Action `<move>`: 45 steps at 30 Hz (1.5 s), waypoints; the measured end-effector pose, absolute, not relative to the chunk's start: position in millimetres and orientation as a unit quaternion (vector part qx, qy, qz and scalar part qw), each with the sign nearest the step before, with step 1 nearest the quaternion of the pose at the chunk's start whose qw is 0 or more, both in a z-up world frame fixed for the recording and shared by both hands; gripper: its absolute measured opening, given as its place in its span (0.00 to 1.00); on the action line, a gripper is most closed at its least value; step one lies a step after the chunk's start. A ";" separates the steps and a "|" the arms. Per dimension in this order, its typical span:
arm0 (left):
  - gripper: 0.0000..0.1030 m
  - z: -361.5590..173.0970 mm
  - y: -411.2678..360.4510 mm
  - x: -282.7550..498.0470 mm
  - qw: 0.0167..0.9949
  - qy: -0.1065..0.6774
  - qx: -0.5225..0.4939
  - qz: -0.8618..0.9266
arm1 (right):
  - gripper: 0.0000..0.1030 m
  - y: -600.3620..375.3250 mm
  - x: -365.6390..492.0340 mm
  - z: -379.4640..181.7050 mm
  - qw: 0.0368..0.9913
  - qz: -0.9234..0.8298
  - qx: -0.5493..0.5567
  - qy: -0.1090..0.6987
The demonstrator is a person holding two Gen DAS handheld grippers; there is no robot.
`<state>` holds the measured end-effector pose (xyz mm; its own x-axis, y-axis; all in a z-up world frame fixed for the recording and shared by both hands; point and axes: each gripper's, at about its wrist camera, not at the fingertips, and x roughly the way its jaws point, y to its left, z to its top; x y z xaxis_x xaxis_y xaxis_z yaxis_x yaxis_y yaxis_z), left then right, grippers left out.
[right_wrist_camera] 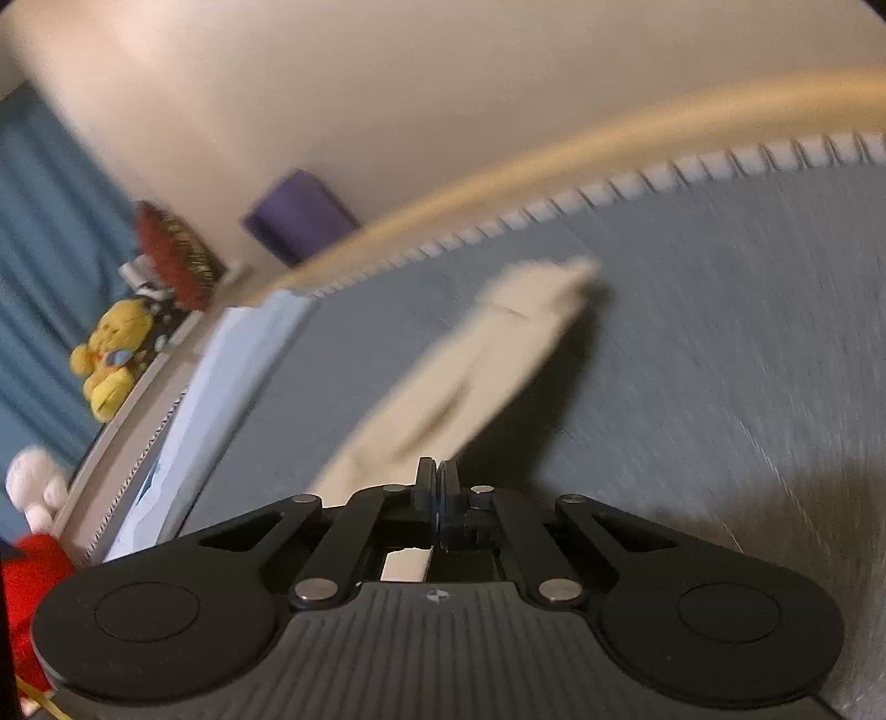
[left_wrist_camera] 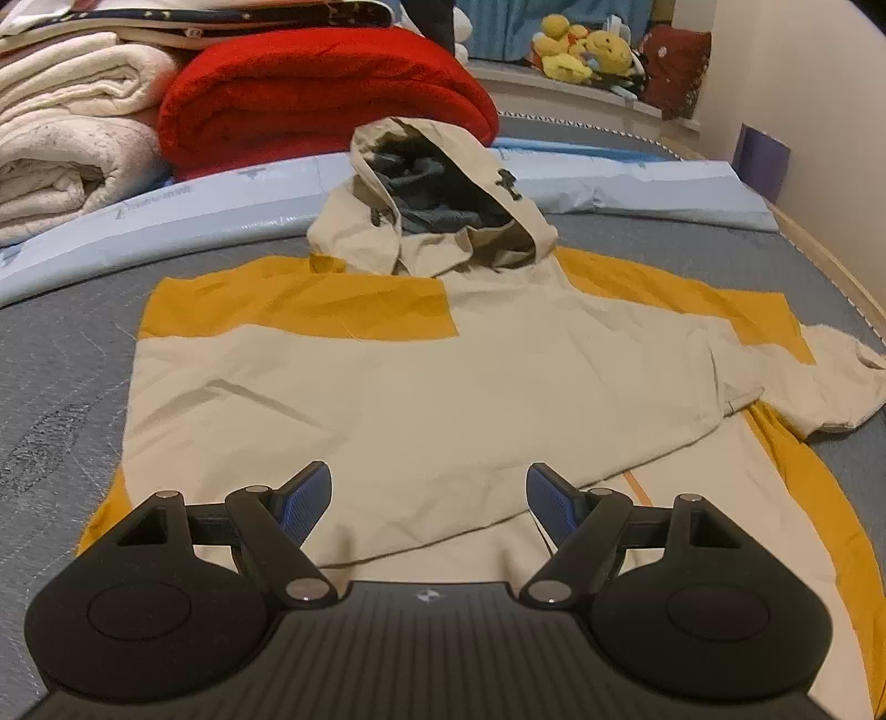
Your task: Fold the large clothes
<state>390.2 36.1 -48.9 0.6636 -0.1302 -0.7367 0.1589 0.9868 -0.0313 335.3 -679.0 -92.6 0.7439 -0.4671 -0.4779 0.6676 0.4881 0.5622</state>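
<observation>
A beige and yellow hooded jacket [left_wrist_camera: 421, 387] lies flat on the grey mattress [left_wrist_camera: 61, 387], hood at the far end, one side folded over its middle. My left gripper [left_wrist_camera: 429, 498] is open and empty just above the jacket's lower part. In the right wrist view my right gripper [right_wrist_camera: 440, 487] is shut on the beige sleeve [right_wrist_camera: 470, 365], which stretches away from the closed fingers over the mattress [right_wrist_camera: 720, 332]. That view is blurred by motion.
A red rolled blanket [left_wrist_camera: 321, 99] and white folded blankets [left_wrist_camera: 66, 138] lie behind the hood. A light blue plastic roll [left_wrist_camera: 637, 188] runs across the far mattress edge. Yellow plush toys [left_wrist_camera: 587, 50] sit on the ledge. A wall and a purple box [right_wrist_camera: 299, 216] stand at the right.
</observation>
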 end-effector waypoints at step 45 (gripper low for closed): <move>0.31 -37.6 63.9 398.8 0.905 0.407 -0.045 -0.115 | 0.46 -311.3 387.1 -94.7 0.830 -0.002 0.263 0.492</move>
